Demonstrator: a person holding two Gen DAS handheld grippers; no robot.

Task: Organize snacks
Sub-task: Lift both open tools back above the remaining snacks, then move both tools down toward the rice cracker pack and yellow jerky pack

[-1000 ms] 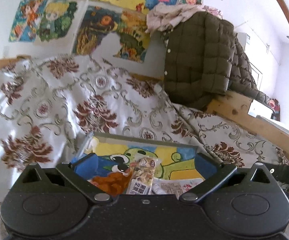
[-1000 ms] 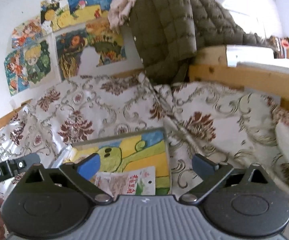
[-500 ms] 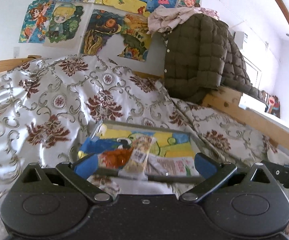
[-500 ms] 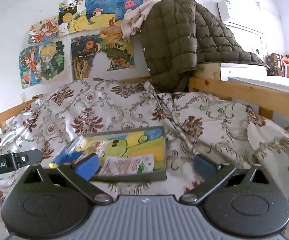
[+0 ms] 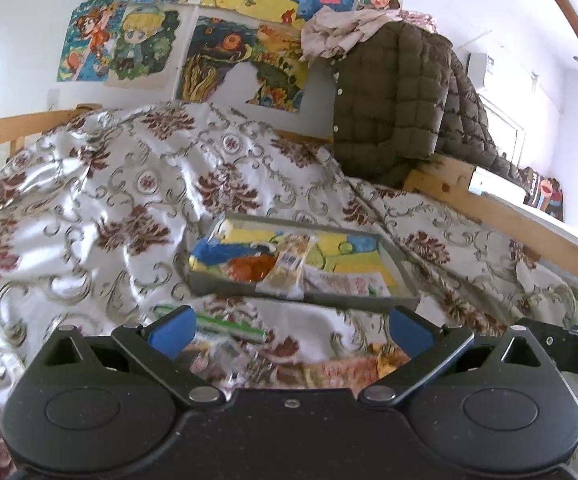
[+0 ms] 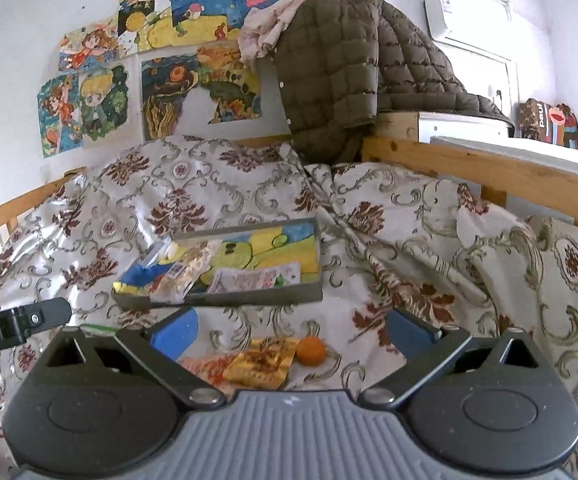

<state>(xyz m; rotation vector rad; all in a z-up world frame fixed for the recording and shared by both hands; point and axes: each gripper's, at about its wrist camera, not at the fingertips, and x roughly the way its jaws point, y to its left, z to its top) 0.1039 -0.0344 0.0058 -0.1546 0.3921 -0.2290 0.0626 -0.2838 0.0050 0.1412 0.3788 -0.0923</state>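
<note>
The tray [image 6: 249,294] on the bedspread [image 6: 409,240] holds several packets [image 5: 289,270]; a yellow packet [image 6: 259,362] and orange ball [image 6: 310,351] wait outside (judging roughly halfway). Both the left gripper [image 5: 289,330] and right gripper [image 6: 291,326] gape empty.

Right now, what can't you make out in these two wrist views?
- Left wrist: the packets just past the left gripper are blurred and half hidden by its body.
- Right wrist: the green packet is cut off by the fingers.
- Both: print on the white packet in the tray is too small to read.
</note>
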